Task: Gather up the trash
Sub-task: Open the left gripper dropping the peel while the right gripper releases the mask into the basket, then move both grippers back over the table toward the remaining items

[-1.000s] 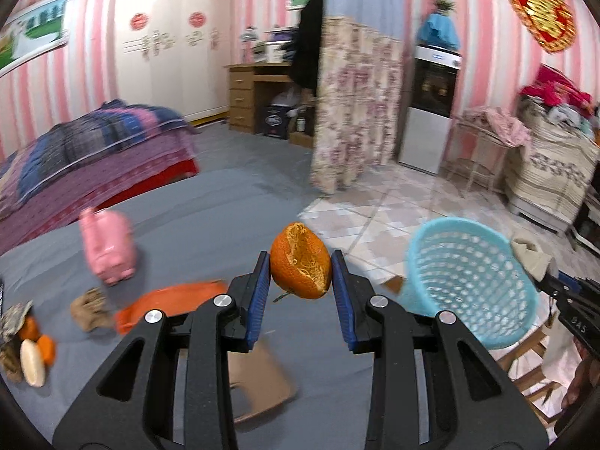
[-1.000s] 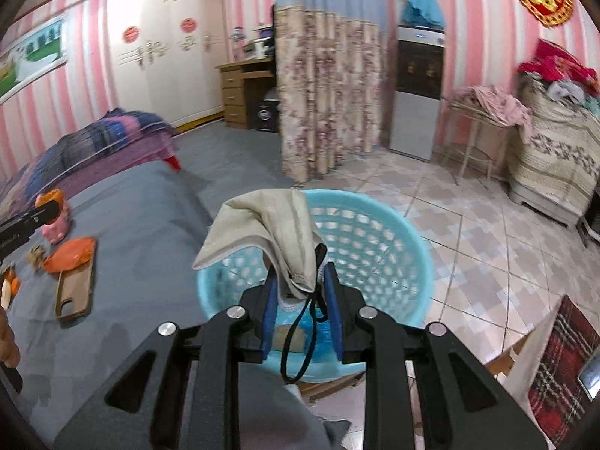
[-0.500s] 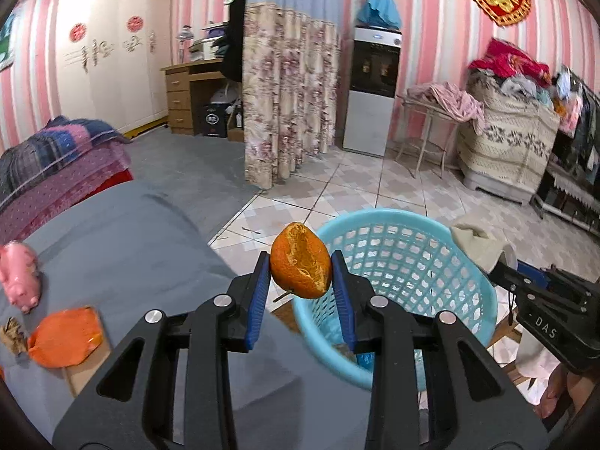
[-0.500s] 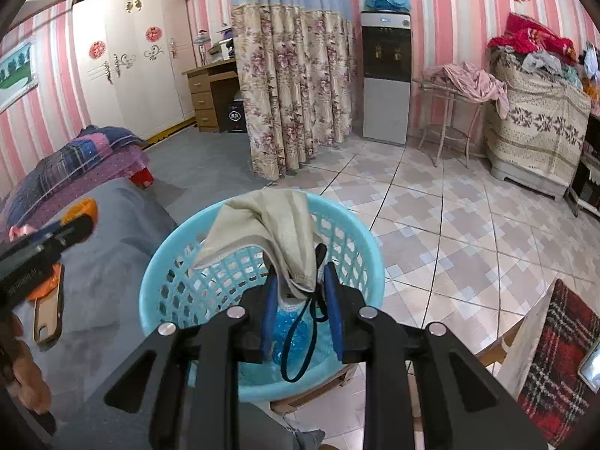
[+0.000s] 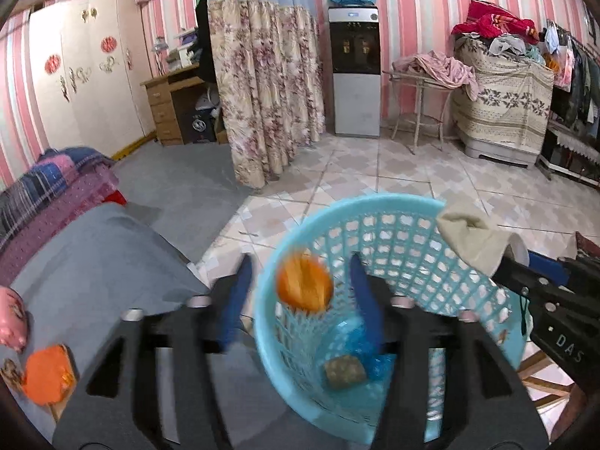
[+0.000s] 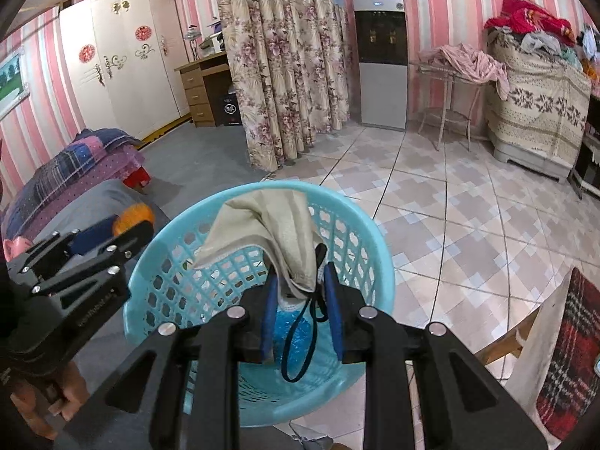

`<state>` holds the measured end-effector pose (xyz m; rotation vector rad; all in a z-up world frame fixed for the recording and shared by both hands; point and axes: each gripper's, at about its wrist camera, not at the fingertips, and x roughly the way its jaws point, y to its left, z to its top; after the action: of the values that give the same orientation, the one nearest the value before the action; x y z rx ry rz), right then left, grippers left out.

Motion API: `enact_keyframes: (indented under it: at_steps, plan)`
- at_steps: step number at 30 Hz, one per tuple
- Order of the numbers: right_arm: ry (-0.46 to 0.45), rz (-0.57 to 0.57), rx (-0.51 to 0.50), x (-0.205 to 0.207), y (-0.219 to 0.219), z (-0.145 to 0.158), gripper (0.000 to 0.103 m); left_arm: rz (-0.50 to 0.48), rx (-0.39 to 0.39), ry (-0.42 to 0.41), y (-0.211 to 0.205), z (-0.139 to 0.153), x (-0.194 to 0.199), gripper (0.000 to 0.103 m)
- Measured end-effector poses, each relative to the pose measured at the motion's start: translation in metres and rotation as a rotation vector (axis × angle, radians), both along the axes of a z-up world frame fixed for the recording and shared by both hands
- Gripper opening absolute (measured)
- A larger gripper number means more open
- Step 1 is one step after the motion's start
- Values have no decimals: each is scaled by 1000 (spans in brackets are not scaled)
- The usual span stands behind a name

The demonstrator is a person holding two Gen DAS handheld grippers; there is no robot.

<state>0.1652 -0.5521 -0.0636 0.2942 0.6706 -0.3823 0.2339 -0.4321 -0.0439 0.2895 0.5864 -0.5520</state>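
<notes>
Left gripper jaws spread wide; blurred orange fruit peel sits free between them, above the round light-blue plastic lattice basket. Right gripper jaws pinch a beige cloth with black cord over the basket rim.

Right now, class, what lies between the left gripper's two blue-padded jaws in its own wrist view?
In the left wrist view, a blurred orange peel lies between the open jaws, touching neither, over the light-blue plastic mesh basket.
</notes>
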Motion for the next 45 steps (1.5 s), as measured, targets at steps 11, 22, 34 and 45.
enact_keyframes:
  at_steps: [11, 22, 34, 45]
  plan:
    - [20, 21, -14, 19, 21, -7, 25, 69, -15, 3, 52, 18, 9, 92]
    - [19, 40, -40, 26, 36, -9, 80, 145, -43, 36, 101, 15, 8, 94]
    - [-7, 62, -77, 27, 48, 3, 94, 216, -69, 6, 149, 32, -4, 97]
    - [-39, 166, -172, 28, 103, 14, 94, 341, -73, 41, 227, 19, -30, 97]
